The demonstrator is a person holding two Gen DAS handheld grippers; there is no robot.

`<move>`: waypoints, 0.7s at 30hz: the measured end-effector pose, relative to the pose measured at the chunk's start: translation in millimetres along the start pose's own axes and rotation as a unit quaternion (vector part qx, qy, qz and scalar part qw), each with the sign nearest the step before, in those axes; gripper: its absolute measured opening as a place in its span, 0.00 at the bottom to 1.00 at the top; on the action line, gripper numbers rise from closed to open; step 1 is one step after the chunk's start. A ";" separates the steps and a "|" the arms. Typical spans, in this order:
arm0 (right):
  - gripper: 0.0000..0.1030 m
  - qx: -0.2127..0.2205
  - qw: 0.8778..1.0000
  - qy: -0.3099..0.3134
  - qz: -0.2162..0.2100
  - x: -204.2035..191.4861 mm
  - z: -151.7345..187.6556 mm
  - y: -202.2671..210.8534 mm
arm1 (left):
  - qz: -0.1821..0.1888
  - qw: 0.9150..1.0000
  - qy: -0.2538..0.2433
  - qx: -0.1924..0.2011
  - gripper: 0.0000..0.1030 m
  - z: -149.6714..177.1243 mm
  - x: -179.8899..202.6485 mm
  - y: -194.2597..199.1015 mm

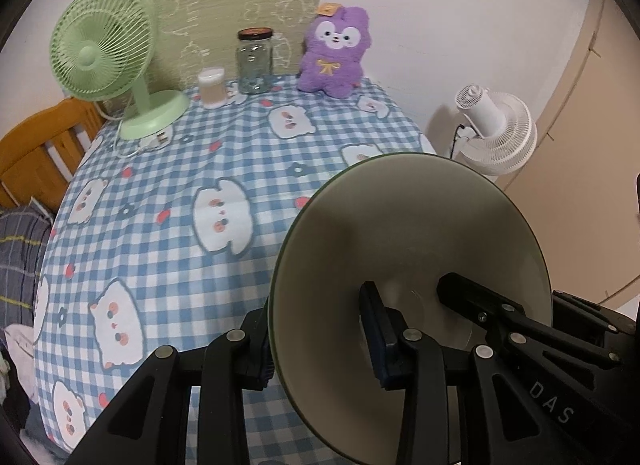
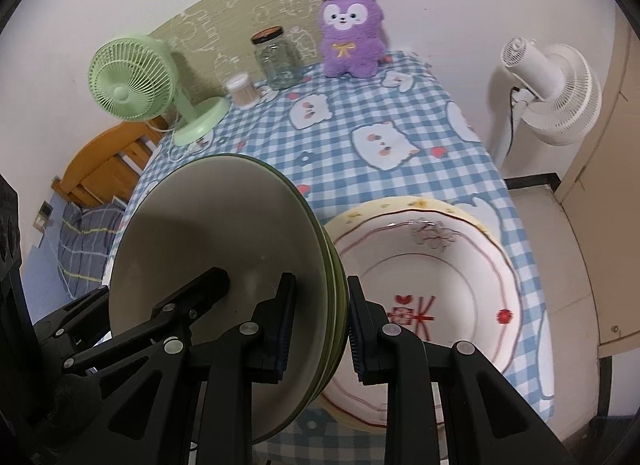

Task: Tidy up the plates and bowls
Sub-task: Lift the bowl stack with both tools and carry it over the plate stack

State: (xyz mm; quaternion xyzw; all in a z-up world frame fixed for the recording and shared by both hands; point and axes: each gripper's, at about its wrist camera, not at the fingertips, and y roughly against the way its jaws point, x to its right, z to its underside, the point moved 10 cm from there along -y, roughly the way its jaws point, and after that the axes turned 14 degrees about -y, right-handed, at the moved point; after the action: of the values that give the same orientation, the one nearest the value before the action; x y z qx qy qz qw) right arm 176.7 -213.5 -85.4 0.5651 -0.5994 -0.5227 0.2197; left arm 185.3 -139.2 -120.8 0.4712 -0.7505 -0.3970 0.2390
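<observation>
Two grippers share one load: a small stack of green-rimmed plates (image 2: 224,265) held on edge, clear above the desk (image 1: 168,193). The right gripper (image 2: 322,325) has its jaws narrowed onto the stack's rim, one pad on the pale face and one behind. The left gripper (image 1: 320,337) pinches the same stack from the other side, its jaws likewise closed on the rim.

Just right of the stack, a floral-patterned plate (image 2: 432,285) lies flat near the desk's front edge, resting on a yellow-rimmed one. The stack's lower edge hangs very close to it; whether they touch I cannot tell.

My worry is the thin grip. With several plates upright between the pads, any drift between the two hands could let one plate slide loose and drop onto the floral-patterned plate, chipping both. Swinging the stack sideways too low could also clip it.

Farther back from the stack stand a green desk fan (image 1: 104,45), a glass jar (image 1: 255,61) and a purple plush toy (image 1: 335,53), well apart from the work.
</observation>
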 end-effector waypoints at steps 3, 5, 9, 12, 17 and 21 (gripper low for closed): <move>0.26 0.005 1.000 -0.007 0.003 10.7 -3.0 5.5 | 0.005 1.000 -0.008 0.002 0.35 -4.9 12.7 -1.4; 0.26 0.008 1.000 -0.011 0.006 17.6 -5.1 8.4 | 0.009 1.000 -0.012 0.003 0.35 -7.0 19.2 -3.3; 0.26 0.015 1.000 -0.019 0.015 32.8 -8.3 13.9 | 0.020 1.000 -0.016 0.003 0.36 -12.1 33.8 -8.3; 0.26 0.018 0.999 -0.026 0.021 43.8 -10.5 16.2 | 0.027 0.999 -0.020 0.001 0.36 -14.9 43.8 -12.2; 0.26 0.016 0.999 -0.036 0.028 59.4 -10.8 17.7 | 0.035 0.999 -0.031 -0.005 0.36 -15.5 58.8 -18.7; 0.26 0.012 0.998 -0.046 0.034 71.7 -8.3 16.8 | 0.042 0.998 -0.036 -0.013 0.36 -13.7 69.1 -25.2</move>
State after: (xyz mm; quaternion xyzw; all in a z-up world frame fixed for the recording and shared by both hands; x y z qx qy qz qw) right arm 157.3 -284.7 -91.2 0.5223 -0.6337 -0.5331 0.2033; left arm 177.8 -212.3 -134.8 0.4213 -0.7729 -0.4128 0.2339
